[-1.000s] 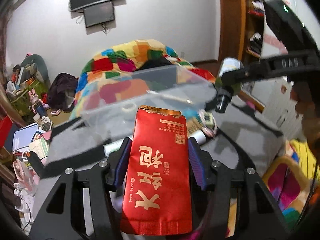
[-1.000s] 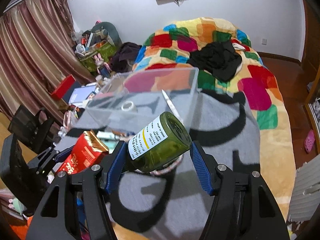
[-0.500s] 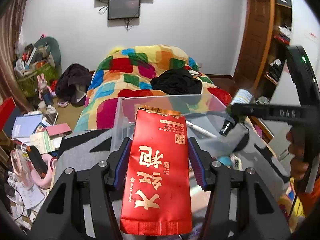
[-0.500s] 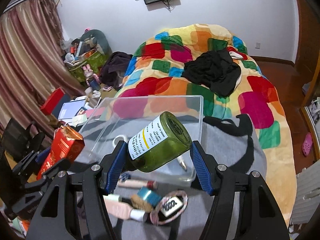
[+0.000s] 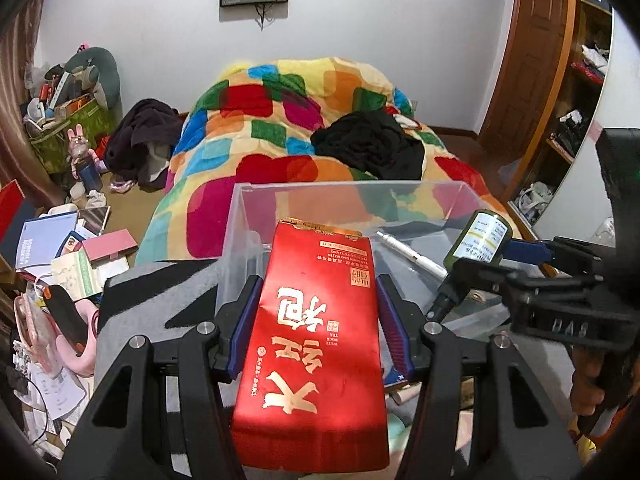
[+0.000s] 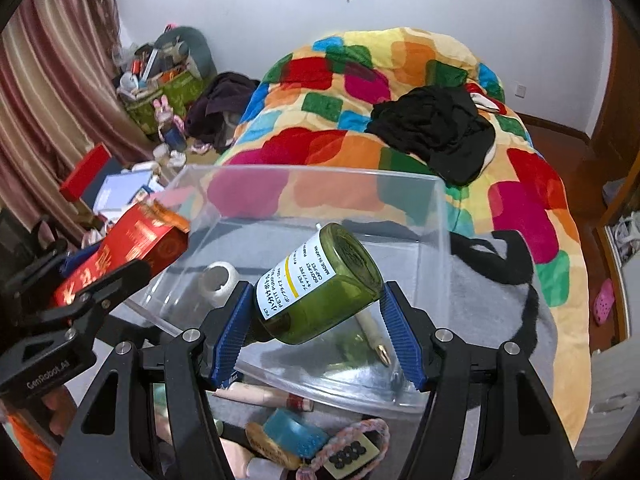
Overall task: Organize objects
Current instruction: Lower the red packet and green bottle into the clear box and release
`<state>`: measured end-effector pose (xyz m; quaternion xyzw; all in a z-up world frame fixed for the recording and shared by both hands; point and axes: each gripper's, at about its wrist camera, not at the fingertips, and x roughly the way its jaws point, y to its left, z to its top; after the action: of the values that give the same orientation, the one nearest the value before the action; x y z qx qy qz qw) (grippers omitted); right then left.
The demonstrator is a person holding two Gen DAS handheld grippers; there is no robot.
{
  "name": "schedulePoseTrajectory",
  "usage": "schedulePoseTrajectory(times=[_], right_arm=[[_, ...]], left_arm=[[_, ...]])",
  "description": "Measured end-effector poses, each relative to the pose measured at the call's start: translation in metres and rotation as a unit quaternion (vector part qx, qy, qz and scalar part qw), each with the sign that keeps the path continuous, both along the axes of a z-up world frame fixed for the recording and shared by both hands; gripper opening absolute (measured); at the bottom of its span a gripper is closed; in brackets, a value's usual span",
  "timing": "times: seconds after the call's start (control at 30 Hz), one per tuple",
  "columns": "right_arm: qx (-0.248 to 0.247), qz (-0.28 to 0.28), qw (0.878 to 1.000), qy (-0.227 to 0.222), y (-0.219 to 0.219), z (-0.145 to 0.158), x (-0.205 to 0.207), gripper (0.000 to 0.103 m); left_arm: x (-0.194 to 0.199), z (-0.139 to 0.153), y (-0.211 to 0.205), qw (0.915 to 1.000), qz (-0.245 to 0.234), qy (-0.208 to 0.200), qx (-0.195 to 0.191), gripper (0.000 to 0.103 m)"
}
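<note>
Grey blanket (image 6: 492,304) covers the surface under my tongs, with small clutter lying on it nearest me: a braided wristband (image 6: 352,444) and a pale tube (image 6: 260,394). My left gripper (image 5: 314,324) is clamped on a red tea pouch (image 5: 316,344), held at the near left edge of a clear plastic bin (image 6: 434,216). My right gripper (image 6: 316,320) is clamped on a green bottle (image 6: 320,286), tilted with its base up, above the bin's near side. Inside the bin lie a white tape roll (image 6: 218,280) and a pen (image 6: 372,332). Beyond it spreads a patchwork quilt (image 6: 360,84) with black clothing (image 6: 436,128) on top.
</note>
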<state>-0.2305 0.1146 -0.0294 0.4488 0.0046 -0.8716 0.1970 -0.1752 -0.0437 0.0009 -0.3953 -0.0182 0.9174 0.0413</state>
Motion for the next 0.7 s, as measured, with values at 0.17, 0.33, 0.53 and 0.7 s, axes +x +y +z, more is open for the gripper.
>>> schedulePoseTrajectory(times=[0.17,0.33,0.53,0.7], right_arm=[[0.025,0.018,1.000,0.006,-0.016,-0.007,0.001,0.061],[0.042,0.030,0.999,0.011,-0.024,-0.011,0.005,0.062],[0.051,0.033,0.998,0.017,-0.022,-0.008,0.008,0.062],[0.058,0.032,0.997,0.029,-0.019,-0.003,0.015,0.065]], left_arm=[[-0.009,-0.010,0.000,0.9997,-0.008,-0.022,0.011,0.056],[-0.010,-0.012,0.002,0.9994,-0.013,-0.028,0.014,0.056],[-0.002,-0.005,0.005,0.9997,-0.017,-0.018,0.009,0.068],[0.011,0.007,0.010,0.9997,-0.023,0.003,-0.001,0.075]])
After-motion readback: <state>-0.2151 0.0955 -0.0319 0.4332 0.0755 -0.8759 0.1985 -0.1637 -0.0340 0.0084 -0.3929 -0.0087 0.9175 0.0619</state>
